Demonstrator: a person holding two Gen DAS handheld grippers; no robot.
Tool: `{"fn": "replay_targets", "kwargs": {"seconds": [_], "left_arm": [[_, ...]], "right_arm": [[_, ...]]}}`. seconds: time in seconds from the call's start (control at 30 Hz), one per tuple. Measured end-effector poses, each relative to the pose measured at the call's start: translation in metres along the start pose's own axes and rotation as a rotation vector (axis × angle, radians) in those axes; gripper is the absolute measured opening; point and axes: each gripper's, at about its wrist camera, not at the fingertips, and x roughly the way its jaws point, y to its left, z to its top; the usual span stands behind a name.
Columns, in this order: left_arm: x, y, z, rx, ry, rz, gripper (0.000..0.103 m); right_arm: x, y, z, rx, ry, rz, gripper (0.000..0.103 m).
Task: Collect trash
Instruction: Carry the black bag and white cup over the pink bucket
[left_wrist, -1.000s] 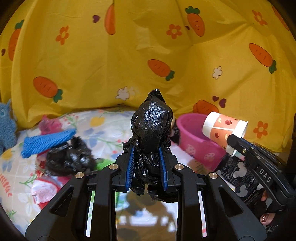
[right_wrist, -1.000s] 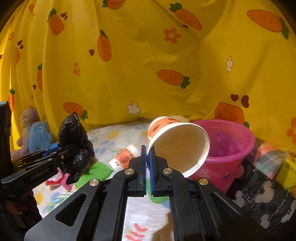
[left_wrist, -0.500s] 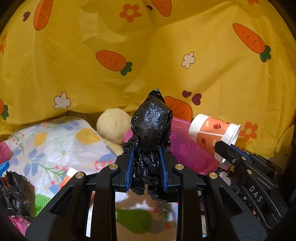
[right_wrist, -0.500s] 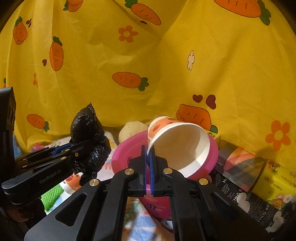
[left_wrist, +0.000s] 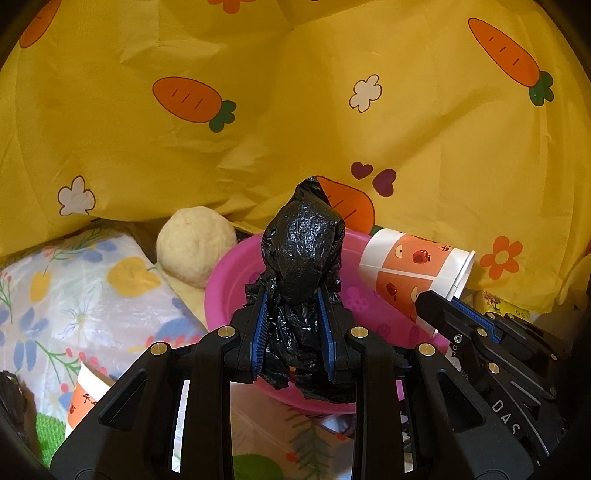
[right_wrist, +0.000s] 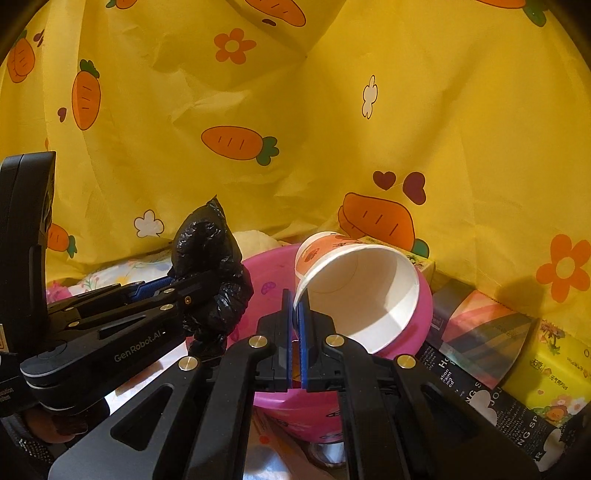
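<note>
We pinch the bag (left_wrist: 301, 258) in the left gripper (left_wrist: 291, 314); right gripper (right_wrist: 295, 317) jaws clamp the cup (right_wrist: 364, 291) rim, bucket (right_wrist: 269, 266) at 12 o'clock.

Left gripper (left_wrist: 291, 332) clamped on crumpled black plastic bag (left_wrist: 301, 262), held over pink bucket (left_wrist: 229, 284). Paper cup (left_wrist: 410, 266) pinched at rim by right gripper (left_wrist: 448, 299), right of bag. Cream ball (left_wrist: 194, 245) far left of bucket.

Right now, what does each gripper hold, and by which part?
The left gripper clamps the crumpled black plastic bag around its lower part; the right gripper pinches the paper cup by its rim.
</note>
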Motion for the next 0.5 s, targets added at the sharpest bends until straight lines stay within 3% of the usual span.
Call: {"fn": "replay_targets", "kwargs": {"seconds": [0.5], "left_arm": [[0.024,0.003,-0.006,-0.009,0.046,-0.018,0.029]], "right_arm": [[0.015,-0.003,-0.003,-0.003,0.035,-0.008,0.004]]}}
